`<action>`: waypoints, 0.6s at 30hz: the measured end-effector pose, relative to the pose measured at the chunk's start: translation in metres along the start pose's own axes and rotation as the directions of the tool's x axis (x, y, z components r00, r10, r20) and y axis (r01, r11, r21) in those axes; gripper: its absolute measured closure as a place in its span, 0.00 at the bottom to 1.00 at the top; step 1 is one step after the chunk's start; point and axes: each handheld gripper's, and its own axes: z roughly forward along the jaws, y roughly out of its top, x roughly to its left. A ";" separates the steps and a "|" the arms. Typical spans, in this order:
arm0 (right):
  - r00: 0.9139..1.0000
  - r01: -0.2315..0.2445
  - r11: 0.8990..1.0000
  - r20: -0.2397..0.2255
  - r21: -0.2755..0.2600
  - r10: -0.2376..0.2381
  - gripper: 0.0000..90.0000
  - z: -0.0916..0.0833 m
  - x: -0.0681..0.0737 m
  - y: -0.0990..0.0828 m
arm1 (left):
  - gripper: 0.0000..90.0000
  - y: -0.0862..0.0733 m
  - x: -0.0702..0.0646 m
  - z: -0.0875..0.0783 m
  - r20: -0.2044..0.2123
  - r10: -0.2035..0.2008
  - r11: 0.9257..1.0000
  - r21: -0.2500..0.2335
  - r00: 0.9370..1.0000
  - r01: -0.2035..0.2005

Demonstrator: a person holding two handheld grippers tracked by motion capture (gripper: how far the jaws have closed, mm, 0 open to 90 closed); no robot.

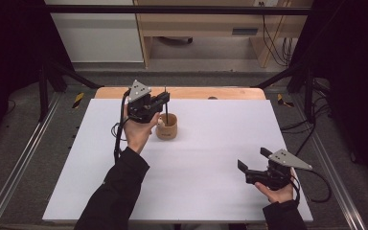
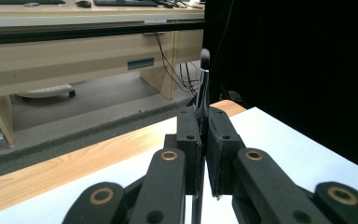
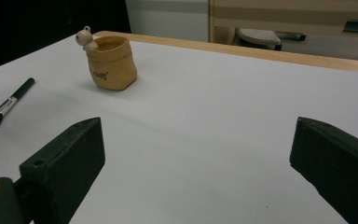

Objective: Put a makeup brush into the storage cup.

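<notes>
The left gripper (image 1: 164, 99) is clamped tight on a thin black-handled cosmetic brush (image 2: 204, 70). Its two black jaws meet on the handle partway up, and the dark bristle head stands upright well above them. In the high view the slim brush (image 1: 165, 91) hangs vertically over a small tan sack-shaped ceramic pot (image 1: 166, 127) with a little pale figure (image 3: 85, 37) on its rim. The handle's lower end looks to be at the pot's mouth, though whether it is already inside is hard to tell from that angle.

The brush is probably very light and stiff. Its smooth, narrow handle could pivot or slide between flat pads, so a hold on the handle near its middle suits it best and keeps clear of the soft bristles. The pot looks light and tippable, and probably breakable.

The right gripper (image 1: 254, 159) rests near the front right of the white table top (image 1: 211, 143), jaws spread wide and empty.
</notes>
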 end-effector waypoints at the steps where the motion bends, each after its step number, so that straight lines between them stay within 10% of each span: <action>1: 1.000 0.000 1.000 0.000 0.001 0.000 0.04 0.000 0.000 0.000 | 0.94 0.000 0.000 0.001 -0.002 0.000 1.000 -0.001 1.000 0.000; 18: 1.000 0.001 1.000 -0.003 -0.002 -0.001 0.04 0.000 0.000 0.001 | 0.94 -0.006 0.006 0.022 -0.049 0.022 1.000 0.009 0.999 -0.022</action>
